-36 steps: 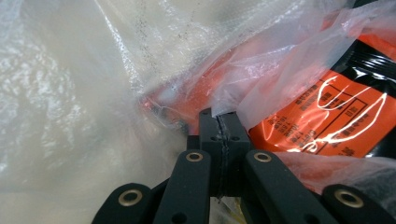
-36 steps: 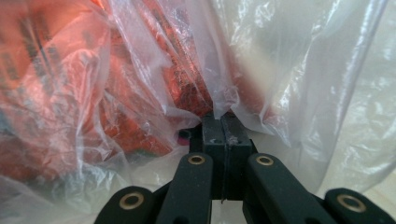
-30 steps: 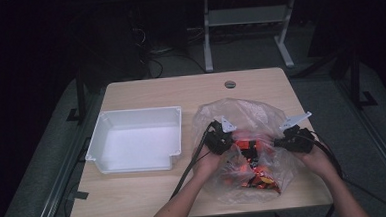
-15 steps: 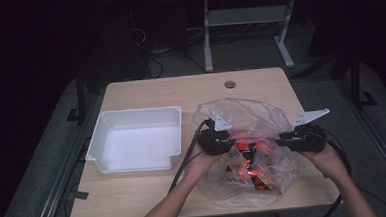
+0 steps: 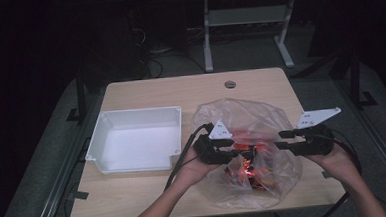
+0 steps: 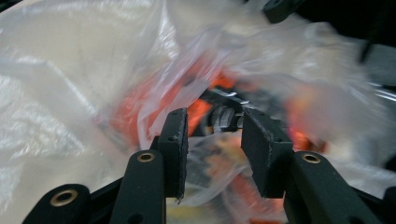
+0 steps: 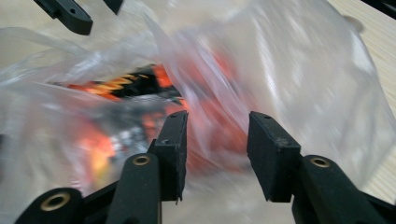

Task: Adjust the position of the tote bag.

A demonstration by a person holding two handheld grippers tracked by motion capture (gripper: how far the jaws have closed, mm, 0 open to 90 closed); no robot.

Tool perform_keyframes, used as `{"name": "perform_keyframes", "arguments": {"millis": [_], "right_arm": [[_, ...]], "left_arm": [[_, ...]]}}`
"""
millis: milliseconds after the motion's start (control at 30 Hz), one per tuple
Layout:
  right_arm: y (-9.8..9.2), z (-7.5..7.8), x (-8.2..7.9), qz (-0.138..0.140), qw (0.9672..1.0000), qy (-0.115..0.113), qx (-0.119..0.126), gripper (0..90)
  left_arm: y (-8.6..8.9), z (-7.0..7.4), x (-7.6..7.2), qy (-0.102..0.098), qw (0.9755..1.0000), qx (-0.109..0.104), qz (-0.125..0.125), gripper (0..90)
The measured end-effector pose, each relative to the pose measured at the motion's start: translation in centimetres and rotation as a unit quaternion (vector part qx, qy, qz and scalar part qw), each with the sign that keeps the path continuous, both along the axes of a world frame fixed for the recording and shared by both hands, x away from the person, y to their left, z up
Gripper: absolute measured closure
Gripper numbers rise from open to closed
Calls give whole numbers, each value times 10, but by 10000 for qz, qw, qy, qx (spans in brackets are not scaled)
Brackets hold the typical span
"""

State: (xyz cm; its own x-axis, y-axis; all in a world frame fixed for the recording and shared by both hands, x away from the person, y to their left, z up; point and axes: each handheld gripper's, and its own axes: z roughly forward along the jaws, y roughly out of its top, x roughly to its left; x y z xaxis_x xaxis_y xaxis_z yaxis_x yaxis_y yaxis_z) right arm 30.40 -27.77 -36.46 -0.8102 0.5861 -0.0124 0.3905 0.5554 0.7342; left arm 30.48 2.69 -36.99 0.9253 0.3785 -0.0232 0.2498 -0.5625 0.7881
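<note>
A crumpled clear plastic bag (image 5: pixel 246 120) lies on the right half of the wooden table (image 5: pixel 180 89), with orange and black items (image 5: pixel 244 175) inside it. My left gripper (image 5: pixel 239 150) hovers at the bag's left side and points right. My right gripper (image 5: pixel 279 140) hovers at the bag's right side and points left. Both pairs of jaws have just been opening. In the left gripper view the left gripper (image 6: pixel 212 116) is open, with only bag film (image 6: pixel 70 70) behind the gap. In the right gripper view the right gripper (image 7: pixel 217 119) is open too, over the bag (image 7: pixel 303 60) and unpressed.
A white rectangular tray (image 5: pixel 100 143) stands empty on the left half of the table. A small round hole (image 5: pixel 230 84) sits near the table's far edge. Cables trail from both grippers toward the near edge. A metal stand (image 5: pixel 246 20) is on the dark floor beyond.
Both grippers rose off the bag and their jaws went from shut to open, letting go of the film. The right hand drew away to the right; the bag's top slackened.
</note>
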Motion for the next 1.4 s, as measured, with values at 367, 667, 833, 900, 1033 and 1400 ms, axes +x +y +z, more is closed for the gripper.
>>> {"name": "perform_keyframes", "arguments": {"millis": [367,667,833,900,1033,1400], "right_arm": [[28,7,-23,913,9957,88,92,496],[48,-4,-28,1478,9887,243,93,403],[57,-20,-26,1486,9884,311,-68,433],[58,-25,-24,1454,9888,290,-154,475],[59,-32,-20,1334,9903,274,-270,598],[36,-39,-28,1079,9935,281,-204,868]], "left_arm": [[-9,-1,-20,106,9967,0,-810,518],[-5,-17,-20,214,9940,203,-1057,374],[-1,-32,-15,304,9940,386,-974,391],[-1,-37,-13,329,9941,456,-931,427],[-2,-44,-12,428,9925,595,-981,545],[15,-41,-14,328,9932,591,-952,878]]}}
